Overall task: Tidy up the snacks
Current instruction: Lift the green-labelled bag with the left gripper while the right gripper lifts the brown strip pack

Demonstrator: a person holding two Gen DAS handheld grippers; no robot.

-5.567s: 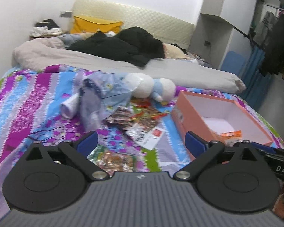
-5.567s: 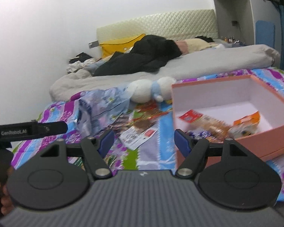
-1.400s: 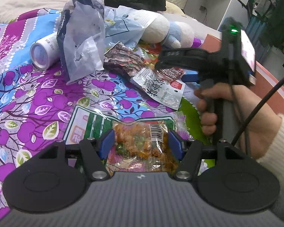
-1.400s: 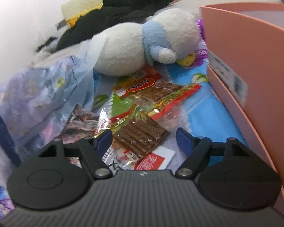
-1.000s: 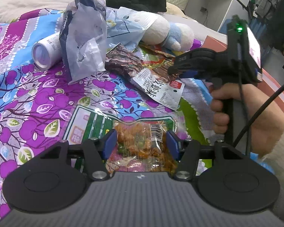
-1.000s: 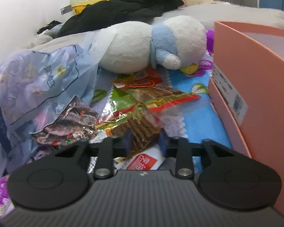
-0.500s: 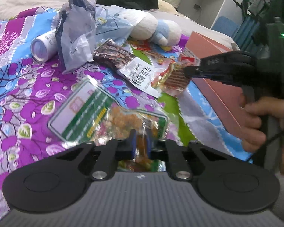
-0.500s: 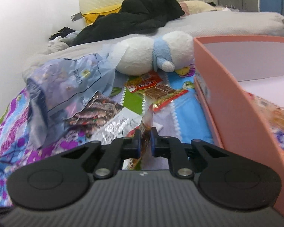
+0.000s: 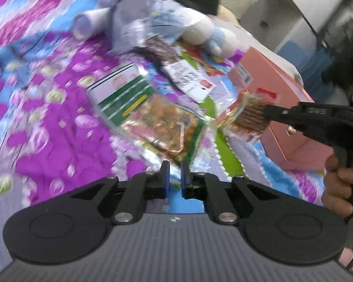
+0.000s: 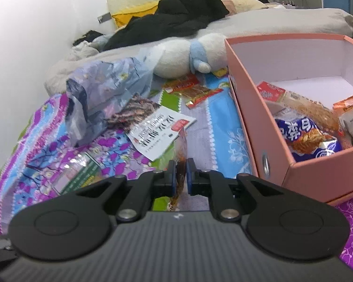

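My left gripper (image 9: 174, 176) pinches the clear corner of a green-and-white snack packet (image 9: 150, 115) that slants up off the bedspread; its jaws are opening slightly with the corner still between them. My right gripper (image 10: 181, 167) is shut on a thin brown snack strip in a red-edged wrapper (image 10: 181, 148), held edge-on. The left wrist view shows that right gripper (image 9: 267, 115) carrying the strip (image 9: 249, 117) just left of the pink box (image 9: 280, 98). In the right wrist view the pink box (image 10: 249, 117) stands open at the right with several packets inside.
A white packet (image 10: 160, 129), a dark fish snack (image 10: 134, 110) and red packets (image 10: 195, 91) lie on the bedspread. A crumpled bluish bag (image 10: 101, 89), a white plush toy (image 10: 183, 56) and a white tube (image 9: 87, 23) sit beyond. A hand (image 9: 338, 183) grips the right handle.
Both grippers closed on their packets and lifted them off the bedspread. The right one carried its brown strip rightward to the pink box's near wall; the left one swung its view right.
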